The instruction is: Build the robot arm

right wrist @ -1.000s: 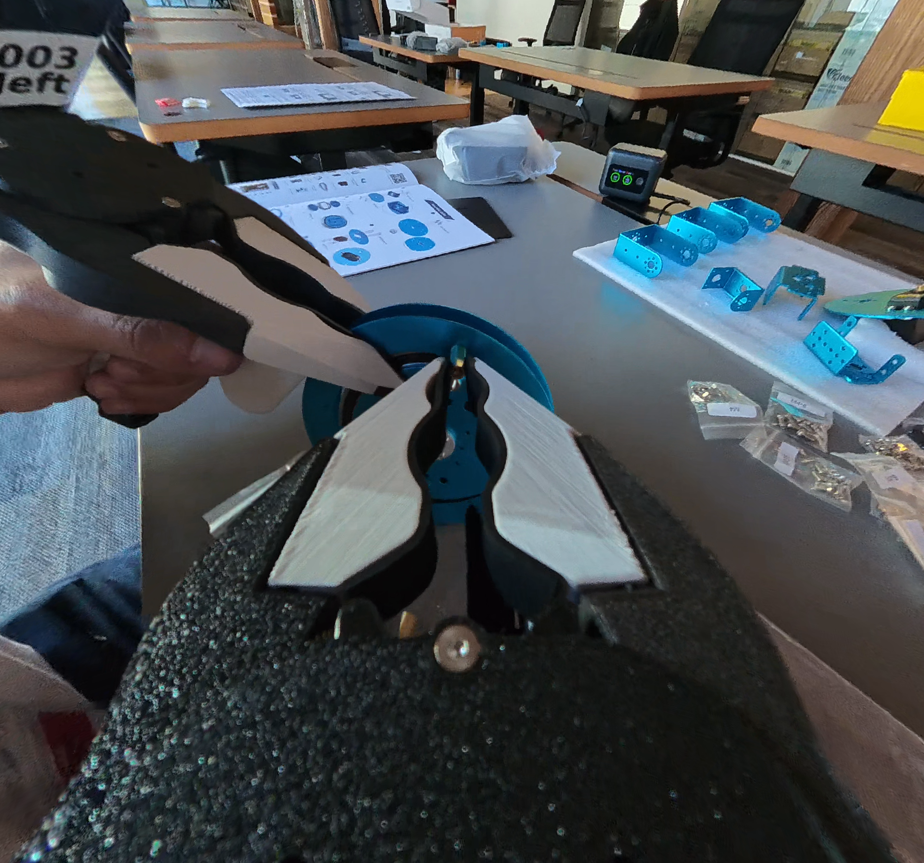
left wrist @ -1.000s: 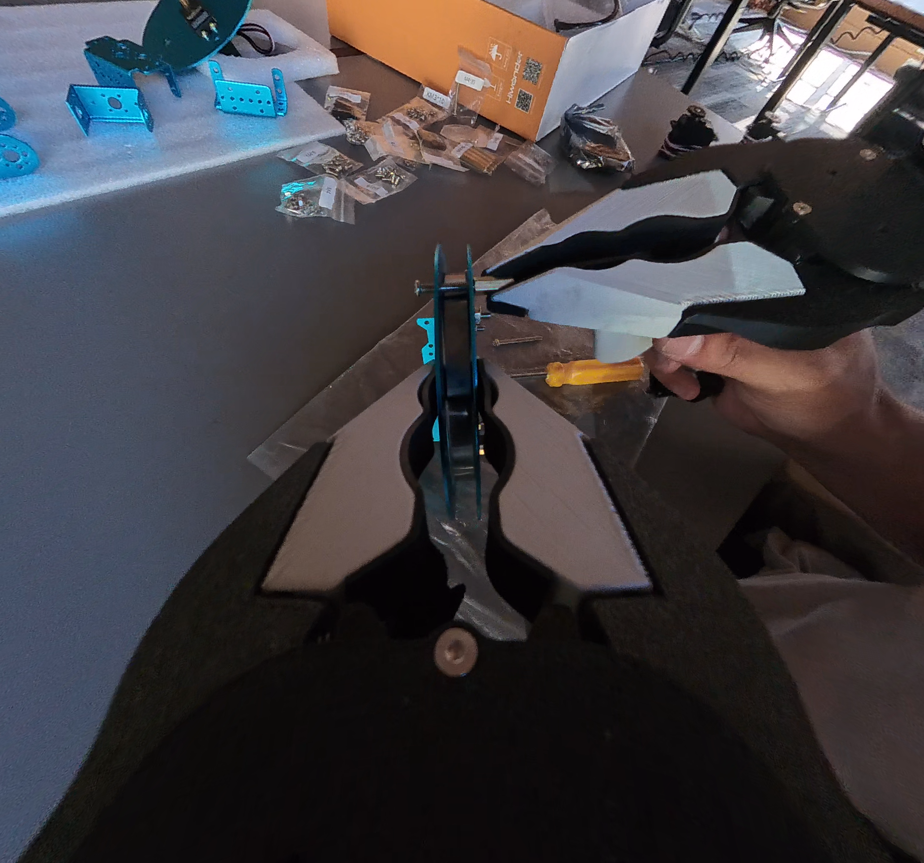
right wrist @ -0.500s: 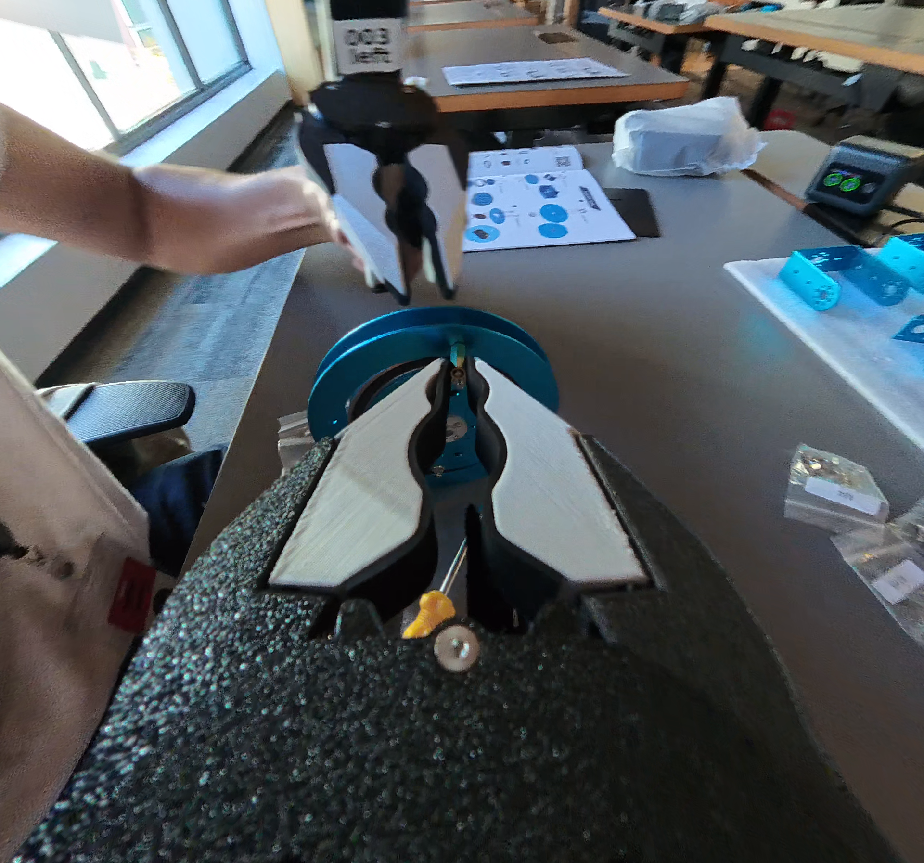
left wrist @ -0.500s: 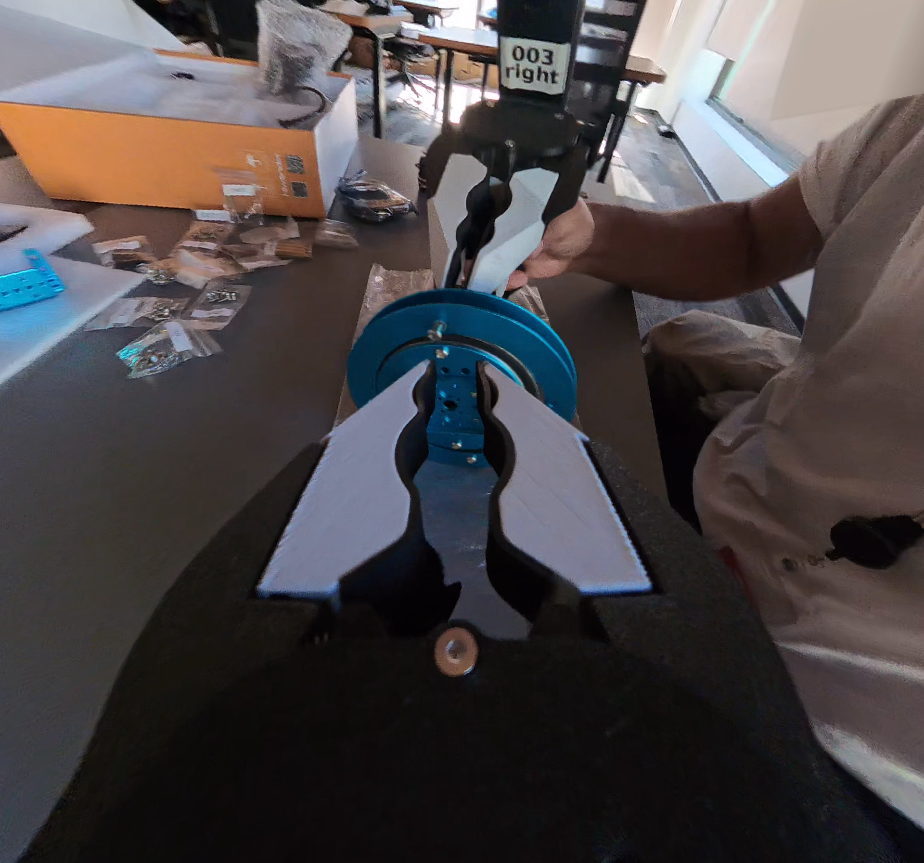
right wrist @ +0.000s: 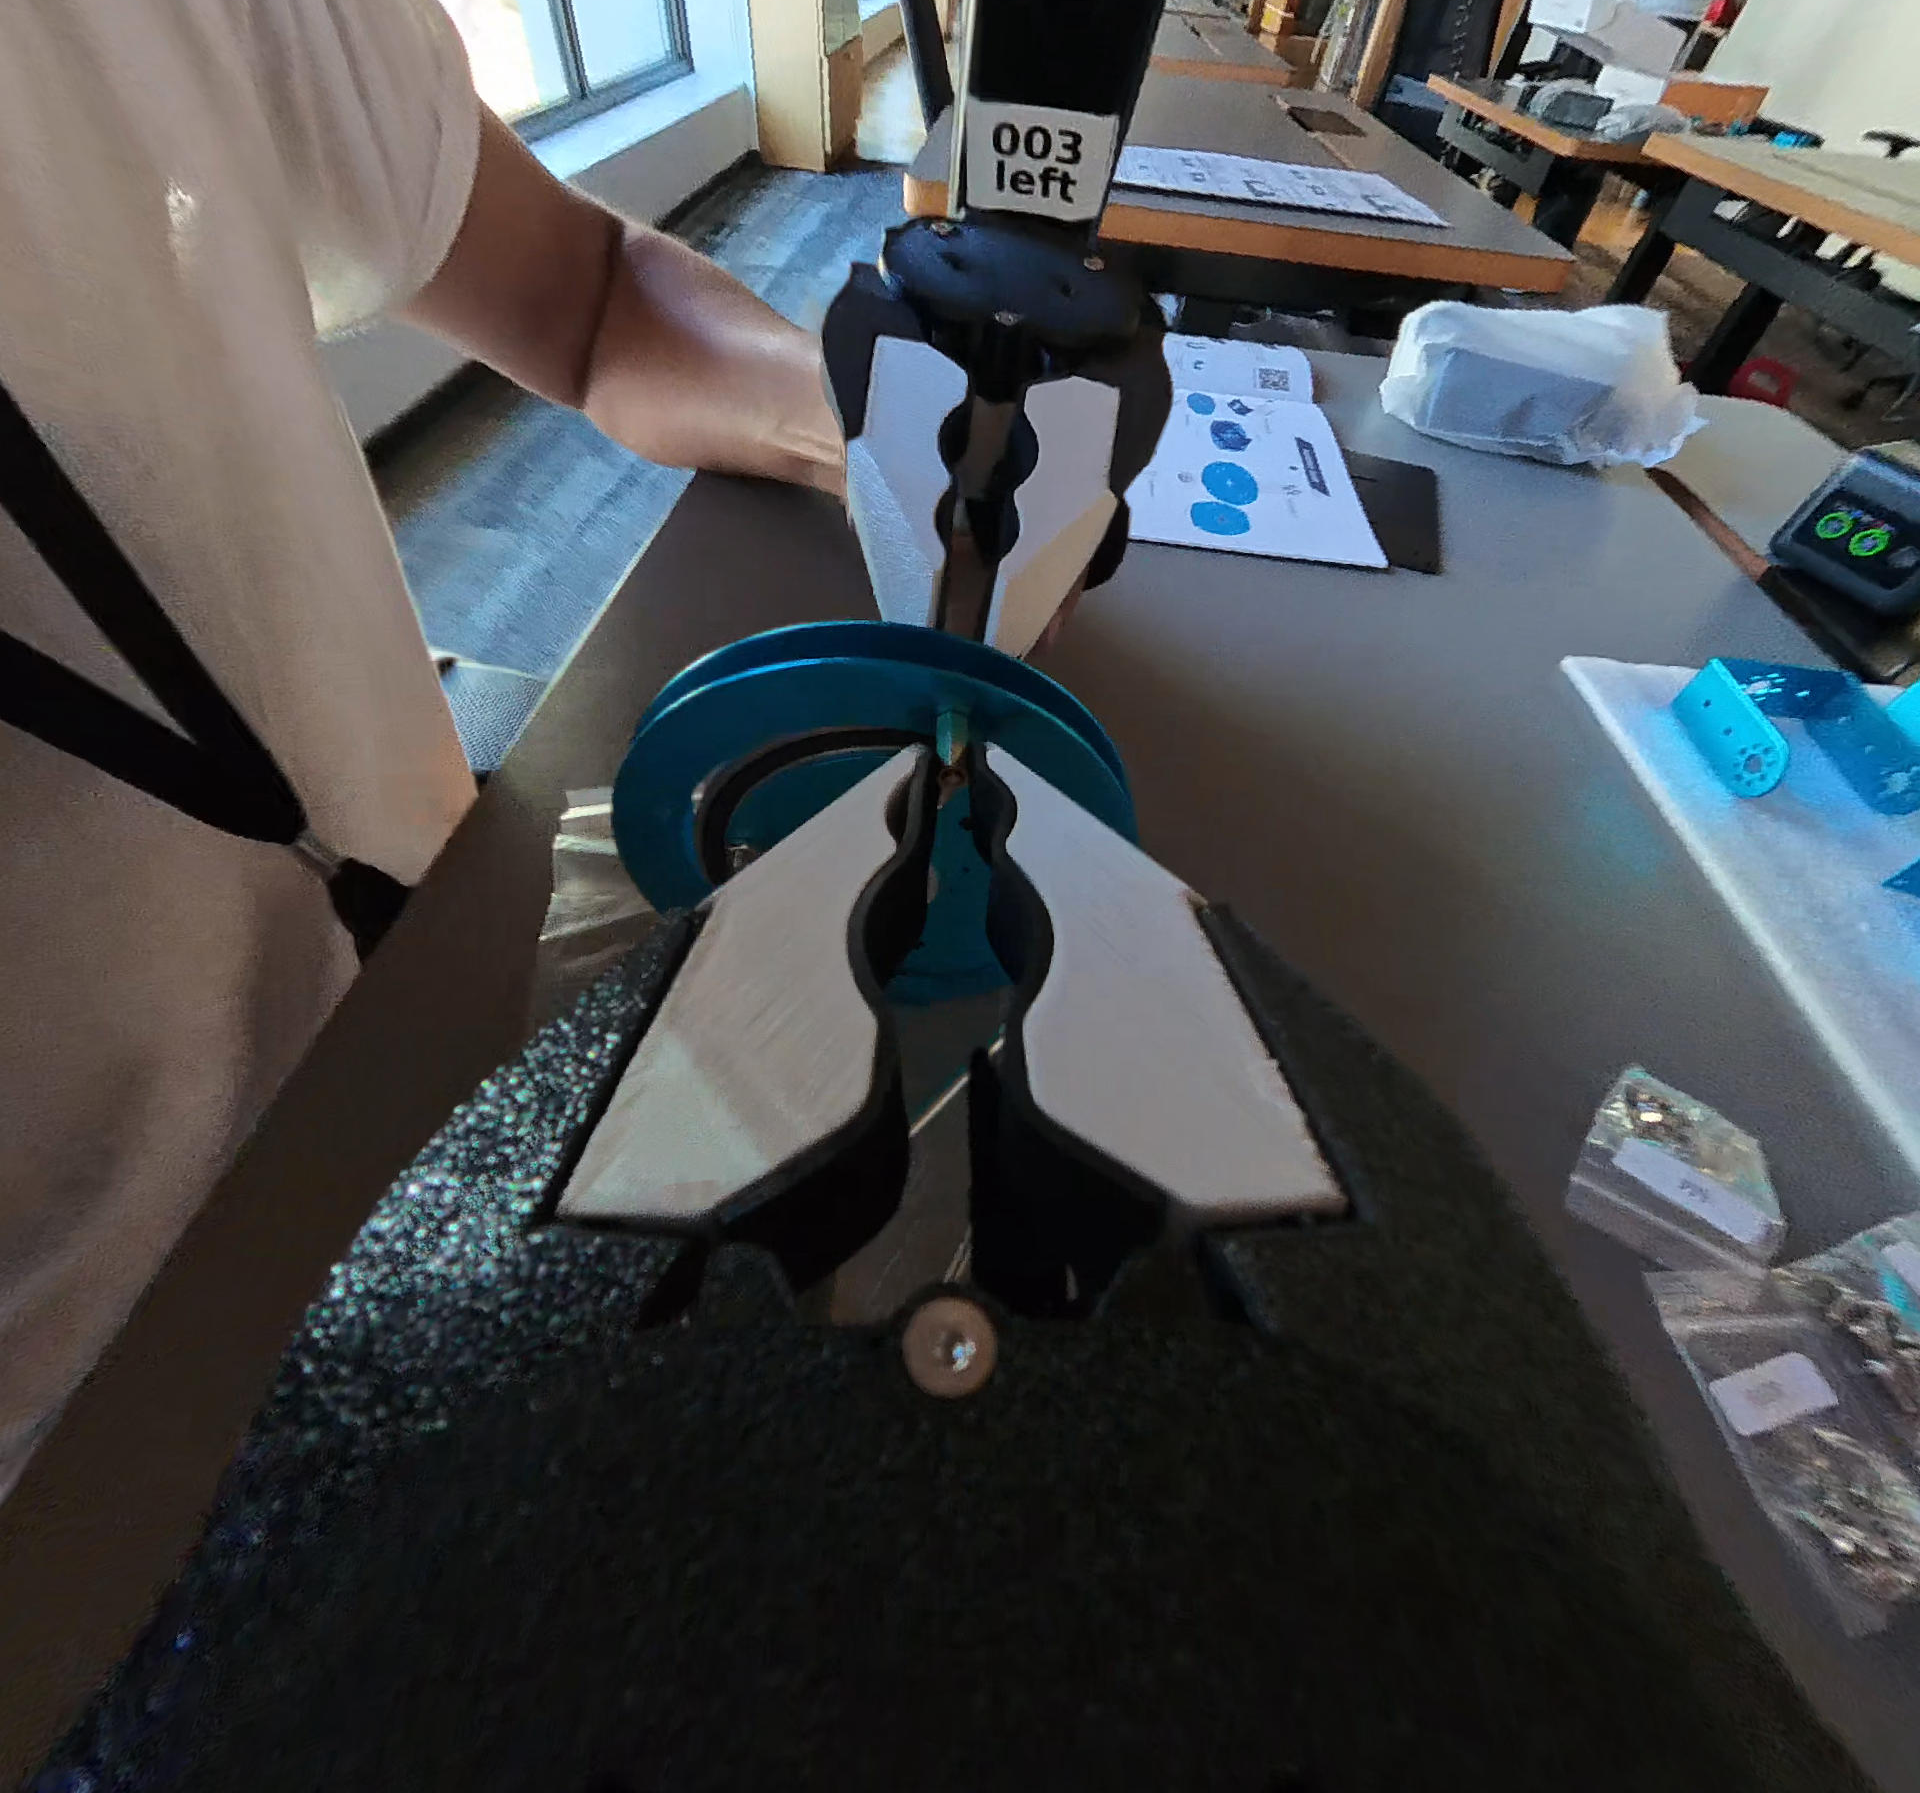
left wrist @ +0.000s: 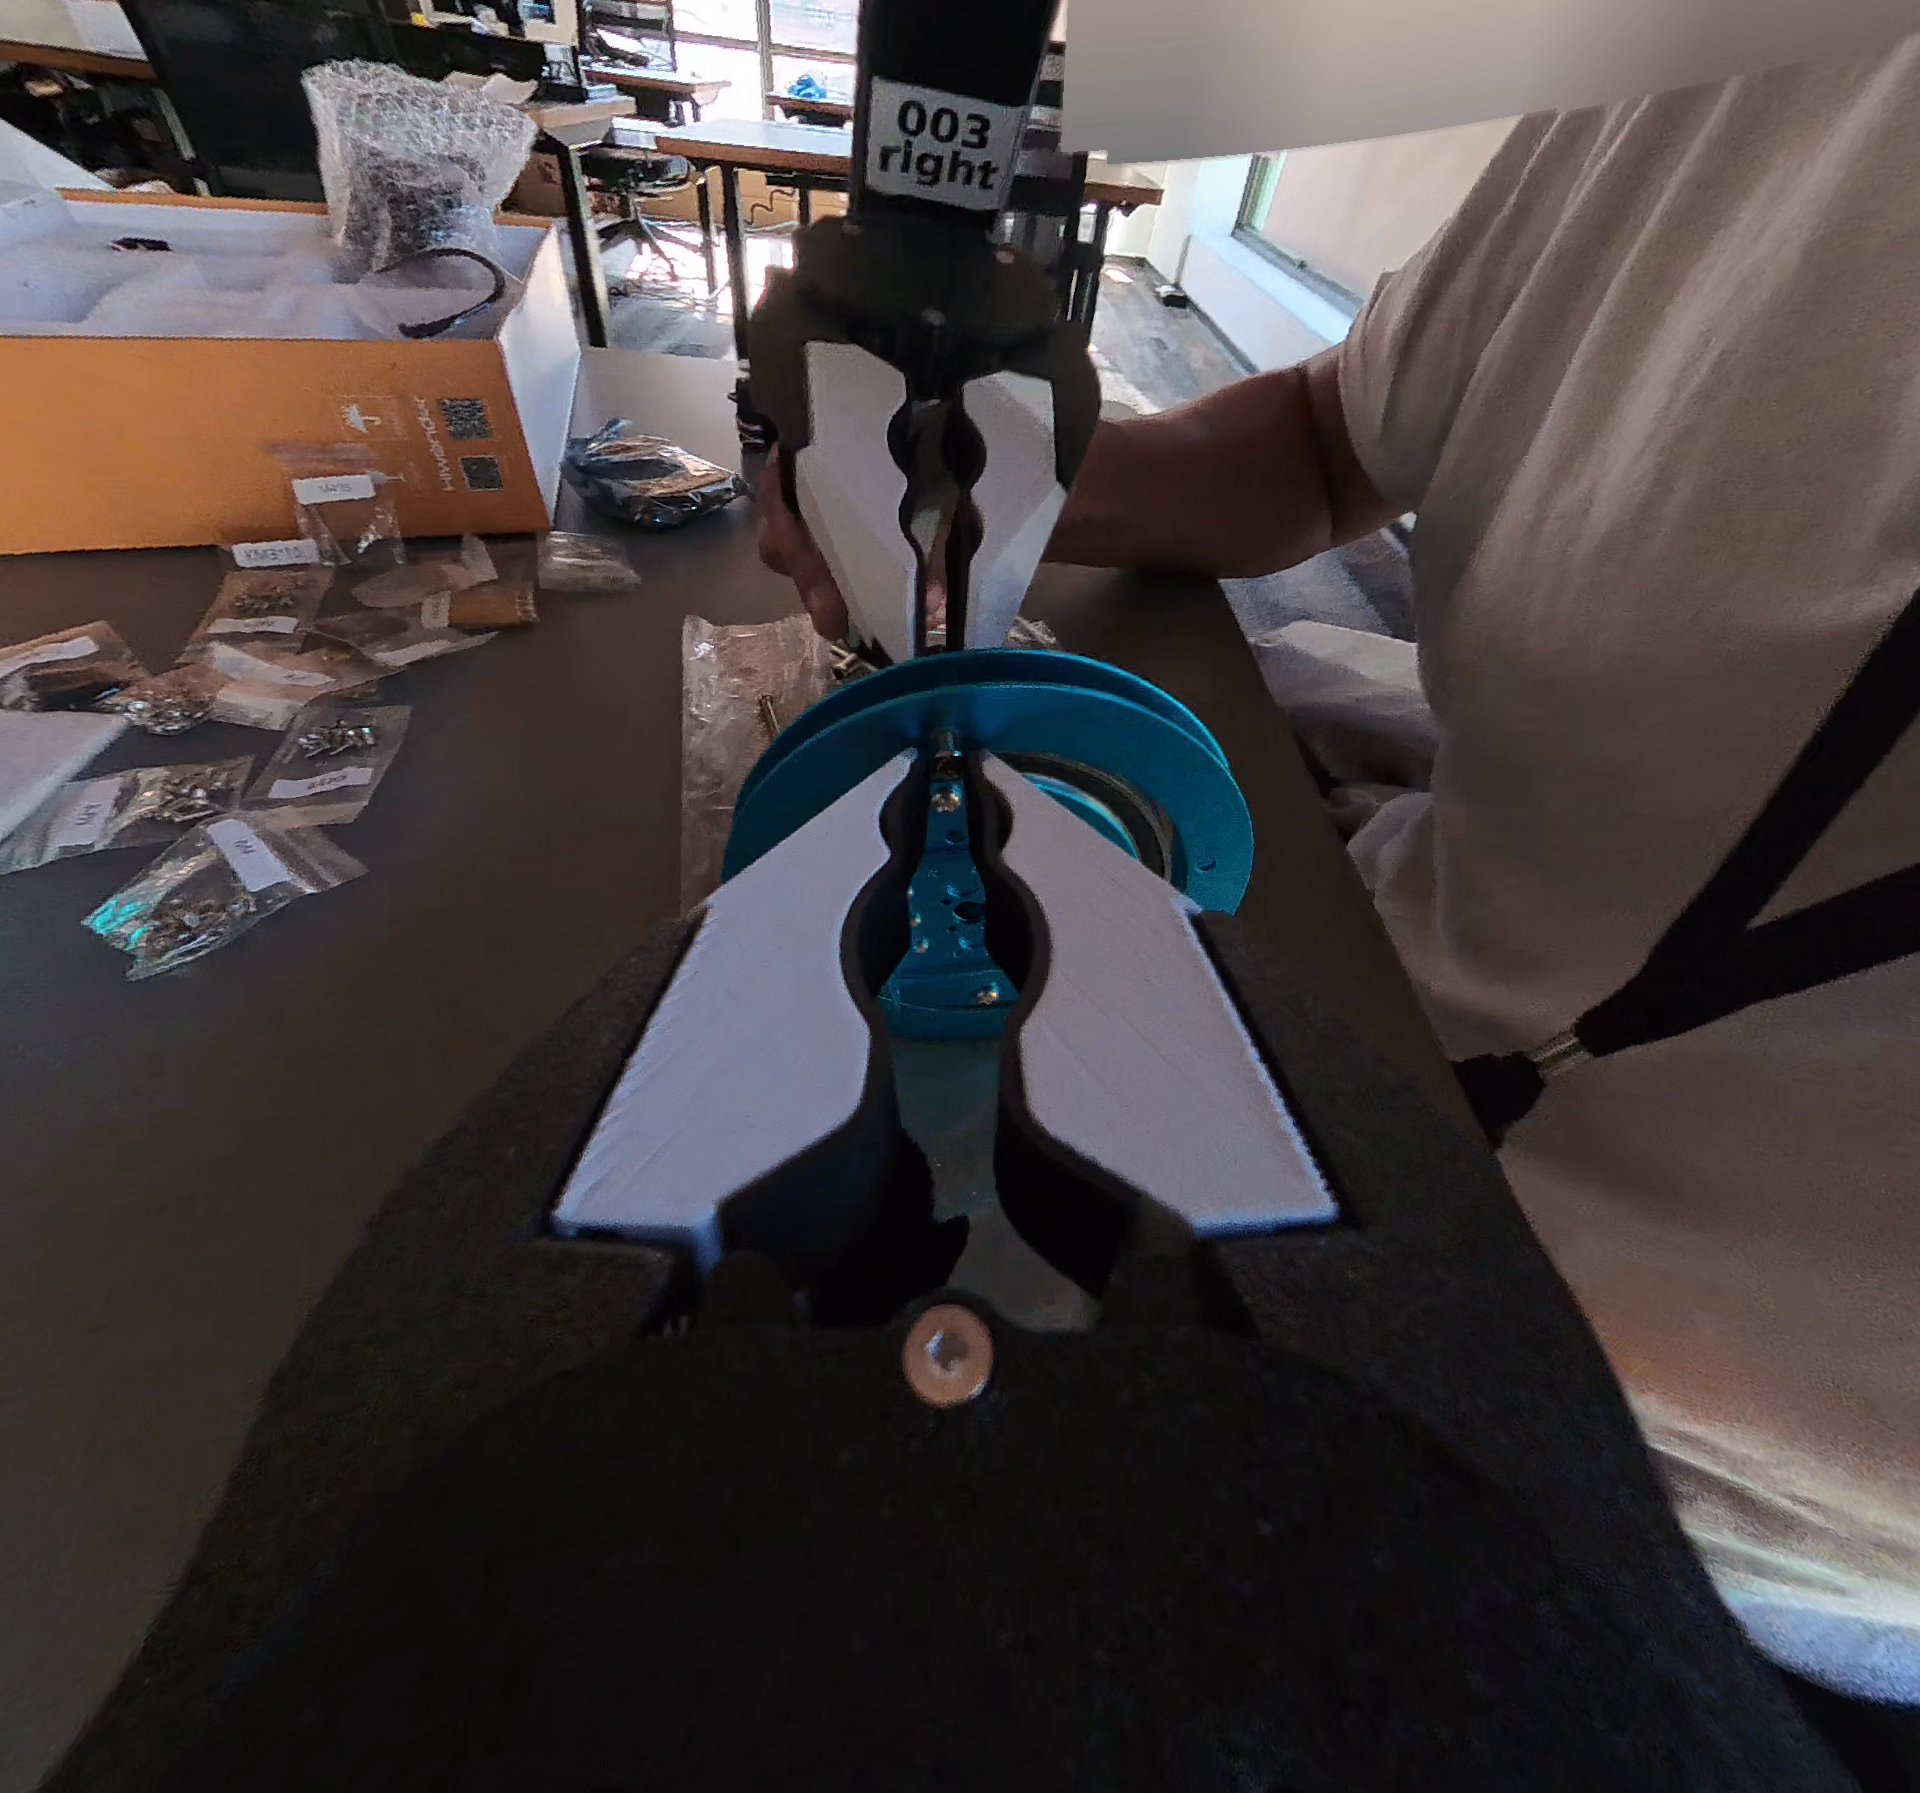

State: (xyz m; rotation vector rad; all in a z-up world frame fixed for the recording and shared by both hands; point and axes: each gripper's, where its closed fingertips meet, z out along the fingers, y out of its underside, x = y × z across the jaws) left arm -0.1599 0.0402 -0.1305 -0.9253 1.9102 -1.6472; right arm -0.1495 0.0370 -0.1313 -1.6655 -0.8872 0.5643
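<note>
A blue two-disc wheel assembly (left wrist: 997,720) is held above the dark table (left wrist: 312,1068), between my two grippers, which face each other. My left gripper (left wrist: 948,756) is shut on the assembly's blue centre bracket (left wrist: 940,912) and lower rim. My right gripper (right wrist: 951,761) is shut on a small screw (right wrist: 948,735) that sticks out of the disc (right wrist: 831,694) near its upper rim. In the left wrist view the right gripper (left wrist: 935,637) comes in from behind the disc. In the right wrist view the left gripper (right wrist: 966,626) does the same.
An orange box (left wrist: 260,434), several bags of screws (left wrist: 208,808) and a clear plastic bag (left wrist: 738,694) lie to the left. A booklet (right wrist: 1247,476), a white foam sheet with blue brackets (right wrist: 1766,756) and a small screen device (right wrist: 1860,538) are on the table. A person's torso is close by. Only a small space, under 4 cm, lies between the two pairs of fingers.
Both grippers have swung round with the disc assembly. It was edge-on to the left wrist view and is now face-on. The grippers now point straight at each other.
</note>
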